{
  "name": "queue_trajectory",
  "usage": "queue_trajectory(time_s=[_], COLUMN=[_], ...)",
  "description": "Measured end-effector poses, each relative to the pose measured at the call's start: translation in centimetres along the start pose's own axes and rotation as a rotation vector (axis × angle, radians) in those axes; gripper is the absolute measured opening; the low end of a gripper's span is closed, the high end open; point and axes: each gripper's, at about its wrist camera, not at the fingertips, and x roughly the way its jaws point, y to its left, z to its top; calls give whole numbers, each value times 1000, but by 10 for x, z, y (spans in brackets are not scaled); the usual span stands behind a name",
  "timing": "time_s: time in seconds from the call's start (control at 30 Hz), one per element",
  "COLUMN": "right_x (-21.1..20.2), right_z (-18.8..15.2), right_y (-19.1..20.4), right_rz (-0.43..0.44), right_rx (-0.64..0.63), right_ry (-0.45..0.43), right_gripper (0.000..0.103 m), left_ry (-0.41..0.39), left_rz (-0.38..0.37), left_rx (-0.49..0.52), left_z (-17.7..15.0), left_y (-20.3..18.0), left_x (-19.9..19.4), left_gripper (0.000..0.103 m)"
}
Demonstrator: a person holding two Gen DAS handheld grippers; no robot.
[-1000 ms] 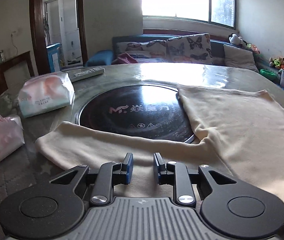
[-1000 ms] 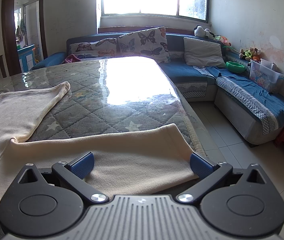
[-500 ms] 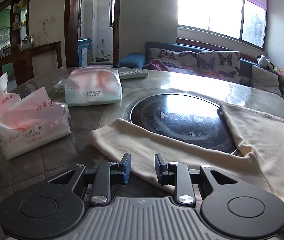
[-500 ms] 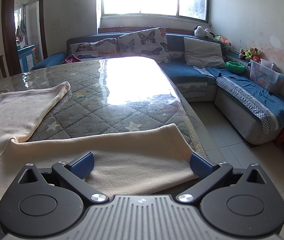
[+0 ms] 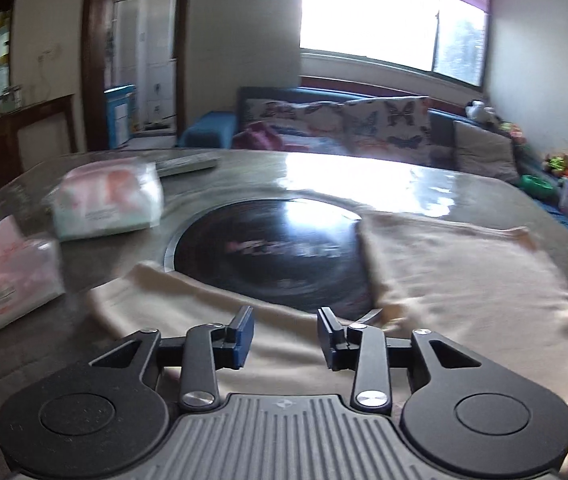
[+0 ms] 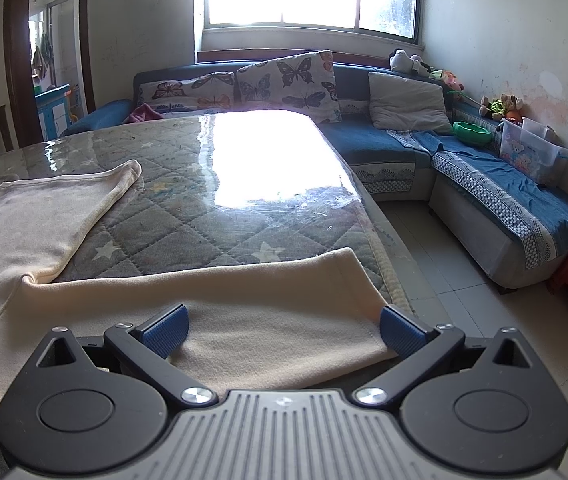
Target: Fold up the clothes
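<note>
Left hand-held gripper [image 5: 286, 334], jaws narrowly parted and empty, above the cream garment [image 5: 464, 280]; right hand-held gripper [image 6: 284, 328], jaws spread wide, straddling the garment's edge on the table [image 6: 211, 216].

left wrist: low over table [image 5: 464, 184] | right wrist: same (shared cream garment [image 6: 243, 304])

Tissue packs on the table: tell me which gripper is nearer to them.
Left. The left gripper hovers over the cream garment, with the tissue packs just to its left. The right gripper sees none.

Cream garment [image 6: 243, 320] — soft matt fleecy cloth; table [image 6: 267, 168] — glossy film over quilted fabric.
</note>
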Motion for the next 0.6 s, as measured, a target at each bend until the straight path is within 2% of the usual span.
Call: queue_trajectory(time_s=[0.07,0.13,0.33,0.4,0.53,0.6], right_x=[-6,-12,-26,-24,-21,-19], right_z=[1,0,-6,-7,-9,-9], right_y=[0,-2,-25,-31,-31,-30], right_rz=[-2,1,-51,-47,-72,-86], right_rx=[5,15,91,122,126,132], right_ry=[-1,-8,4,24,28,26], right_gripper=[94,94,75,62,57,48], left_ry=[-4,-8,3,8,14,21], left_rz=[-49,-97,-230,-271,-343,-369], left_rx=[27,55,128,159,214,236], left_z=[3,7,9,7,5,3], left_y=[-18,-35,-82,-98,-127,-139], left_x=[-1,-2,1,1,1,2], left_gripper=[42,43,44,44,44,44])
